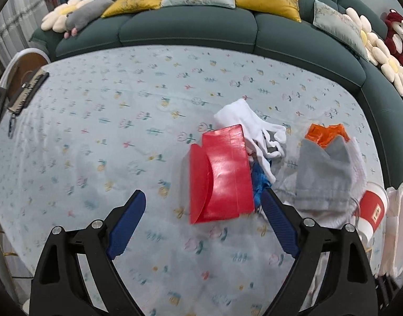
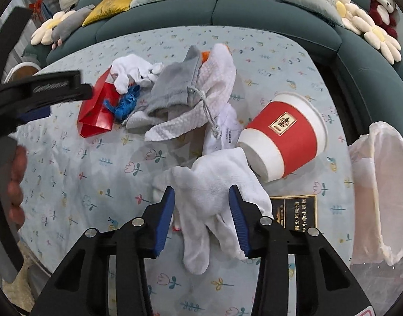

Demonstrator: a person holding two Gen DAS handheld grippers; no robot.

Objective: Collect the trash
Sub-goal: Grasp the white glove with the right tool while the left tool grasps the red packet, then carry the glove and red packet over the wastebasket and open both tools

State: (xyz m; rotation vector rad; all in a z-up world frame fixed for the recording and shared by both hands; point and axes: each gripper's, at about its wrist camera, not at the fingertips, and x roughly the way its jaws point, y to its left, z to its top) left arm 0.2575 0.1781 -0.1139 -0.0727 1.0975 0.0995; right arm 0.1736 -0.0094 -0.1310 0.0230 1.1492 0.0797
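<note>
Black plaque (image 2: 296,212) half-hidden under glove (image 2: 214,184)

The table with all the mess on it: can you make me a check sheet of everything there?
Surface: table under a flowered cloth.
Job's things: red box, tipped paper cup, white glove, bin bag at the right.
Clutter: grey cloth, white towel, second glove, blue scrap.
Grippers: left gripper open beside the box; right gripper around the glove.
Cables: nothing seen.
Surroundings: green sofa, cushions, plush toys.
</note>
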